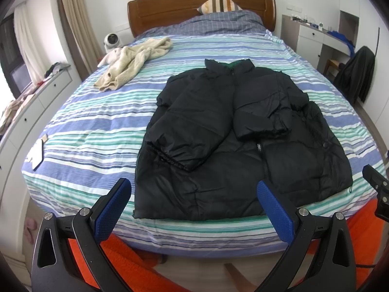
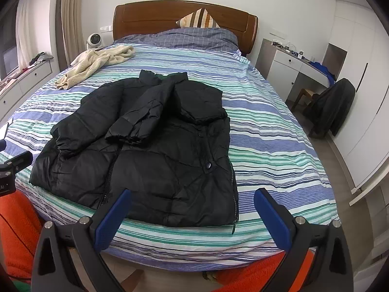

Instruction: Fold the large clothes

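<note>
— What do we see at the far left of the room?

— A white drawer unit [image 1: 36, 102] along the wall with clothes piled on top, and a small white fan [image 1: 112, 41] near the headboard corner. On the striped bed [image 1: 80, 126], toward its left and far side, lies a crumpled cream garment [image 1: 132, 60].

— And our left gripper [image 1: 194, 209]?

— Its blue-padded fingers [image 1: 110, 213] are spread wide and hold nothing. We hover it above the near edge of the bed, in front of the jacket's hem.

— Where is the jacket?

— The black puffer jacket [image 1: 226, 141] lies flat in the middle of the bed, collar toward the wooden headboard [image 1: 194, 7], hem toward us. Both sleeves are folded inward across its front, cuffs resting on the body.

— The right gripper [image 2: 193, 215]?

— Also spread apart and empty, hanging over the near edge at the jacket's lower right corner, not touching it.

— Farther right?

— A white desk [image 2: 291, 65] by the wall, and a chair draped with a dark garment [image 2: 333, 107].
</note>
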The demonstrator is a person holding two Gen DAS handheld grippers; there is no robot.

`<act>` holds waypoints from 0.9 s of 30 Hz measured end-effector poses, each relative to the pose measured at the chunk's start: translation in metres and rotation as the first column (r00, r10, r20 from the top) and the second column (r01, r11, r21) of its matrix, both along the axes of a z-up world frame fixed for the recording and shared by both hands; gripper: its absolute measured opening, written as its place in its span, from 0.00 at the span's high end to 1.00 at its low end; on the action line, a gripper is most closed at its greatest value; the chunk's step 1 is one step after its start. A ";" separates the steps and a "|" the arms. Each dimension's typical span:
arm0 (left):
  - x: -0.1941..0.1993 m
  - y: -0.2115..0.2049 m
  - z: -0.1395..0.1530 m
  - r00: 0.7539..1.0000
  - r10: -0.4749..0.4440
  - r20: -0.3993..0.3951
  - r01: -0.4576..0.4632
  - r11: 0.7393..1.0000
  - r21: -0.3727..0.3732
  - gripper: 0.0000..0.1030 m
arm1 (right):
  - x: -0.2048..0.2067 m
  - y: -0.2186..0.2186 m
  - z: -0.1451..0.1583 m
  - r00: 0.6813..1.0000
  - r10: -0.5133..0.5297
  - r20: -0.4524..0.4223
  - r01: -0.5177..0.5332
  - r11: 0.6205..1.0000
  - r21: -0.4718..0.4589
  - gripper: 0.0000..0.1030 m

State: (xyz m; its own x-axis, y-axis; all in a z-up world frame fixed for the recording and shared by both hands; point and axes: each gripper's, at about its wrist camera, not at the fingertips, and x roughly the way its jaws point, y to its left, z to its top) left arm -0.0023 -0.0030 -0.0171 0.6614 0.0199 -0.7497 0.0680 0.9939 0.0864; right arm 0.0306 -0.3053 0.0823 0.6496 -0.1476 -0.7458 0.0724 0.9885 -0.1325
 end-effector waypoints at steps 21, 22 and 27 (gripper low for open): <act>-0.006 0.027 -0.008 0.997 0.073 -0.013 -0.073 0.997 0.002 0.00 | 0.127 0.129 -0.070 0.639 0.753 -0.160 -0.743 0.550 -0.382 0.02; -0.006 0.031 -0.010 0.996 0.088 -0.018 -0.088 0.996 0.002 0.00 | 0.142 0.137 -0.087 0.615 0.761 -0.209 -0.762 0.503 -0.408 0.02; -0.005 0.054 -0.022 0.985 0.160 -0.056 -0.161 0.987 0.000 0.00 | 0.206 0.138 -0.133 0.602 0.721 -0.345 -0.799 0.539 -0.268 0.13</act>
State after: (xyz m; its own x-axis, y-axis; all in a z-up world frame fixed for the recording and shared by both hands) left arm -0.0073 0.0514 -0.0388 0.6073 0.1185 -0.7856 -0.0877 0.9928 0.0819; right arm 0.2364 -0.1676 -0.0503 0.5138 0.0630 -0.8556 -0.7451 0.5270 -0.4087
